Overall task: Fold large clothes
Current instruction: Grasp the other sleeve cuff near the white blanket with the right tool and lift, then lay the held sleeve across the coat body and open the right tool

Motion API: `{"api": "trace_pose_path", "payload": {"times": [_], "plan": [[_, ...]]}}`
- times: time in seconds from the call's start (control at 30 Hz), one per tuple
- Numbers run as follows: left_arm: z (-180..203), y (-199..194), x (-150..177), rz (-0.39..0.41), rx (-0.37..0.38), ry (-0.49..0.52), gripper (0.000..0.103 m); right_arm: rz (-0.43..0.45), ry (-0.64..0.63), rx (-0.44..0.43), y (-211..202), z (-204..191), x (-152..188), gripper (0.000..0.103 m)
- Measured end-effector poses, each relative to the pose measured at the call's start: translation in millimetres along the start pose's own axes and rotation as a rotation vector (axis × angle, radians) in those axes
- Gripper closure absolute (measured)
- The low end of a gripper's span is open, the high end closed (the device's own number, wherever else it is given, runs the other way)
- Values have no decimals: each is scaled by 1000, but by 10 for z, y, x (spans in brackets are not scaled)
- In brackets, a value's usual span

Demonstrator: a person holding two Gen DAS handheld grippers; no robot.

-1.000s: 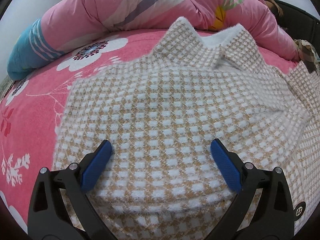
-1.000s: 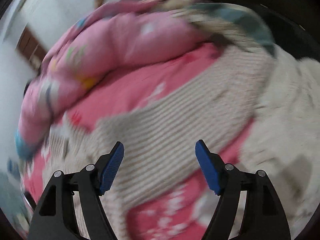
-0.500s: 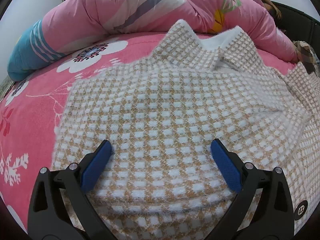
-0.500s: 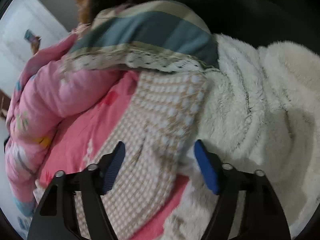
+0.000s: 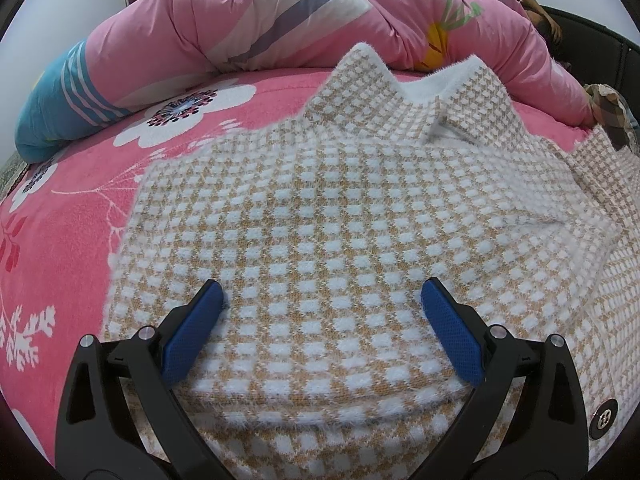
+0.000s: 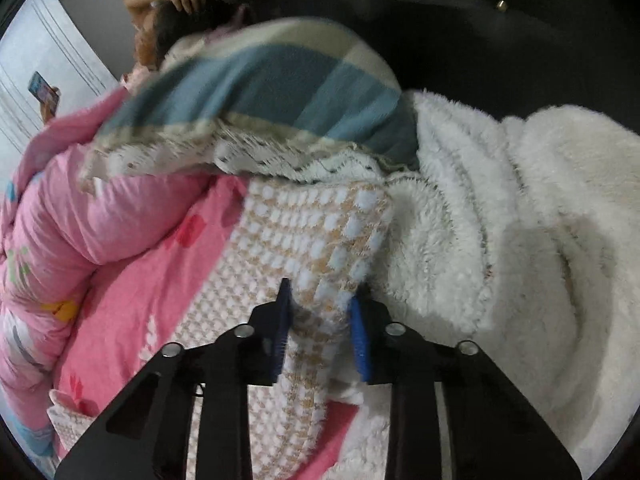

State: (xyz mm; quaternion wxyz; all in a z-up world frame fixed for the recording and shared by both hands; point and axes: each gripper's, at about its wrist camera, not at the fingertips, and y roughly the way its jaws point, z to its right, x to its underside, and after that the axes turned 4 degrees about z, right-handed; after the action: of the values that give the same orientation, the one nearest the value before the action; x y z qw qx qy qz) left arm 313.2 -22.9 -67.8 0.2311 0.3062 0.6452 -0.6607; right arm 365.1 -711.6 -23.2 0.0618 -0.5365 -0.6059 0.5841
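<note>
A tan-and-white checked fleece jacket (image 5: 340, 208) lies spread on the pink flowered bedsheet (image 5: 80, 208), with its collar (image 5: 420, 80) at the far end. My left gripper (image 5: 322, 300) stands open low over the jacket's body, its blue pads wide apart and nothing pinched. In the right wrist view the jacket's sleeve (image 6: 312, 232) runs away from me beside a white fleece blanket (image 6: 500, 220). My right gripper (image 6: 320, 304) is closing on that sleeve. The fabric is bunched between its two blue pads, and both touch it.
A rolled pink duvet (image 5: 280, 20) lies along the far side of the bed. A blue-and-beige pillow (image 6: 280, 92) overlaps the sleeve's far end. A person (image 6: 168, 20) lies beyond it holding a phone (image 6: 42, 92). A dark headboard stands behind.
My right gripper swung across from the bed's middle to the sleeve by the white blanket and narrowed its jaws onto the fabric. The left gripper and the jacket's body stayed put.
</note>
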Motion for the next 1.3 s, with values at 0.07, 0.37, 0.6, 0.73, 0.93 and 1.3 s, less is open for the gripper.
{"api": "trace_pose_path", "payload": {"times": [0.07, 0.37, 0.6, 0.73, 0.93, 1.3], "plan": [[-1, -3, -1, 1, 0, 0, 7, 53, -21, -17, -167, -76, 32, 79], [-9, -8, 2, 7, 2, -3, 7, 267, -218, -138, -1318, -632, 293, 80], [-17, 16, -39, 16, 14, -16, 7, 331, -354, -297, -2179, -1288, 529, 81], [-75, -25, -209, 20, 54, -55, 7, 348, -425, -390, -2641, -1731, 711, 82], [-359, -286, -366, 47, 87, -162, 7, 347, -513, -496, -2997, -2373, 1093, 82], [-786, -711, -148, 106, 169, -116, 8, 237, -697, -654, -3033, -3445, 2334, 82]]}}
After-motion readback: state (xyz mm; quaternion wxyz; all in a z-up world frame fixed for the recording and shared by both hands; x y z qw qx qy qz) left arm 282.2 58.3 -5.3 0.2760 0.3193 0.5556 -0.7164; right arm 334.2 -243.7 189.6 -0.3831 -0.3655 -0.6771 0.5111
